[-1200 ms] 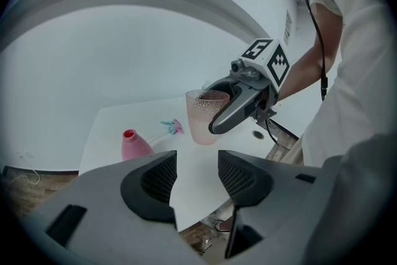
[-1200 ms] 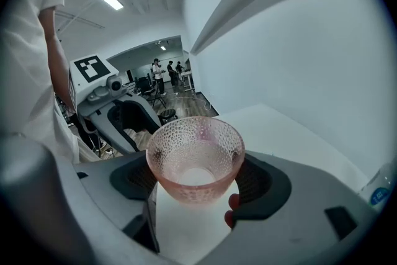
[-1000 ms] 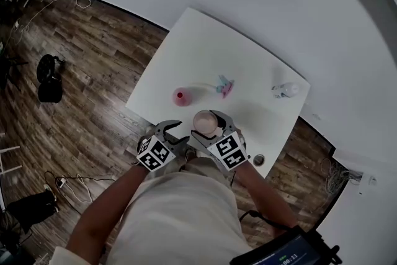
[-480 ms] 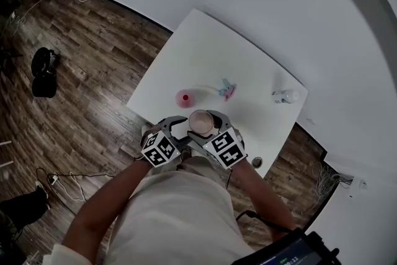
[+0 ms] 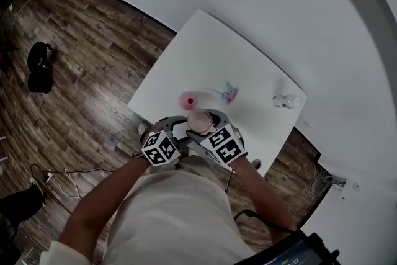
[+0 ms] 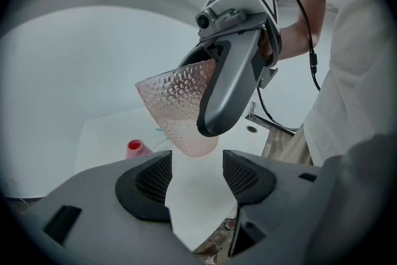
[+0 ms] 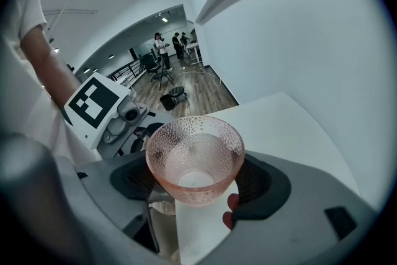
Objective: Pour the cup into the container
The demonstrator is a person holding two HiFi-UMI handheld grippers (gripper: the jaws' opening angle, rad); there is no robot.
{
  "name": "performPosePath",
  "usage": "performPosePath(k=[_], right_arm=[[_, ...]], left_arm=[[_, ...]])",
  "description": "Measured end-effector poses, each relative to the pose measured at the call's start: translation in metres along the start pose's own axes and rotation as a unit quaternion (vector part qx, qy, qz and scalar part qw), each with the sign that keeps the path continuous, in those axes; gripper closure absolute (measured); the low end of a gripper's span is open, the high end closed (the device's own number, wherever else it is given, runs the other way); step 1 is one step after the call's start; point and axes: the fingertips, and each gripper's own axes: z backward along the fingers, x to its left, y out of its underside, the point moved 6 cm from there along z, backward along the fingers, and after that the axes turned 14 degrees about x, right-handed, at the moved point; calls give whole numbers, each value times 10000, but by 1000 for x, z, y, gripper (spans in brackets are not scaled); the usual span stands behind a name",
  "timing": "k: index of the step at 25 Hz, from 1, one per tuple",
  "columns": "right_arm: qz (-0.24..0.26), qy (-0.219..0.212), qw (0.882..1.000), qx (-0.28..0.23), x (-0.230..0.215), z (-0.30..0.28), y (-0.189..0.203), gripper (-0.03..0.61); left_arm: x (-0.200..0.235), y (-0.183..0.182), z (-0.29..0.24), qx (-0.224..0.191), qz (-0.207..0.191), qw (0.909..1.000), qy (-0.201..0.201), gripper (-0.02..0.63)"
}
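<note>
The right claw [image 7: 198, 186] clamps the cup [image 7: 193, 155] over the surface [image 5: 211, 53]. The left claw [image 6: 197, 178], its jaws just opening wide, holds nothing. The container [image 5: 187, 100] stands at the cup's 11 o'clock.

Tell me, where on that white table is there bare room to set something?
The far half of the table, beyond the pink container and teal-pink item, is bare. Crowded: near edge, around the held cup.
</note>
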Motion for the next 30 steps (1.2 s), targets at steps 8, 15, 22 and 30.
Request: performPosePath(k=[8, 15, 22, 30], right_arm=[[-107, -176, 9988, 454, -6, -16, -7, 210], [-270, -324, 9958, 812, -9, -30, -6, 210], [-423, -465, 9920, 1093, -15, -38, -6, 210], [-455, -592, 9875, 1388, -19, -45, -9, 210]], left_arm=[[9, 4, -7, 53, -97, 9998, 156, 367], [10, 9, -13, 63, -164, 9994, 290, 367], [10, 14, -16, 76, -128, 9992, 362, 367], [11, 18, -17, 85, -103, 9992, 370, 367]])
